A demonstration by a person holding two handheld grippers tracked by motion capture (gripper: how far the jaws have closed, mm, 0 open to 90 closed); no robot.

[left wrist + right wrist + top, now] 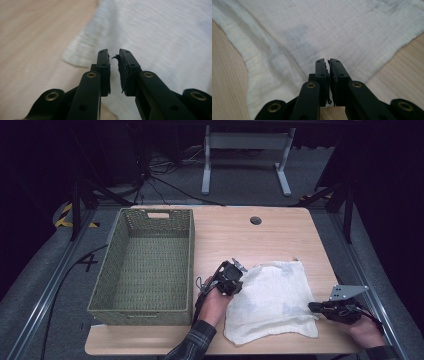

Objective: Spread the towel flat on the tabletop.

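Left gripper (pixel 113 56): your jaws stand a narrow slit apart, nothing between them, tips hanging over the left edge of the white crinkled gauze cloth (pixel 160 35). Right gripper (pixel 328 61): jaws nearly closed, only a thin gap, and no cloth caught in them as far as its own view shows; they sit low over the cloth's near right corner.

The cloth (pixel 272 300) lies spread flat on the pale wooden counter (pixel 280 230), roughly square, a few wrinkles, its near left corner rounded and slightly bunched. It is just right of the green woven rectangular basket (pixel 145 265), not touching it.

Progress, as I read it: cloth laid out and released by both grippers; any folding, or moving it to the basket, is yet to come. No fold is visible.

Pose: your left hand (pixel 215 302) comes up from the near edge, gripper tilted toward the cloth's left edge. Your right hand (pixel 365 327) lies low at the counter's right edge, gripper pointing left, nearly level.
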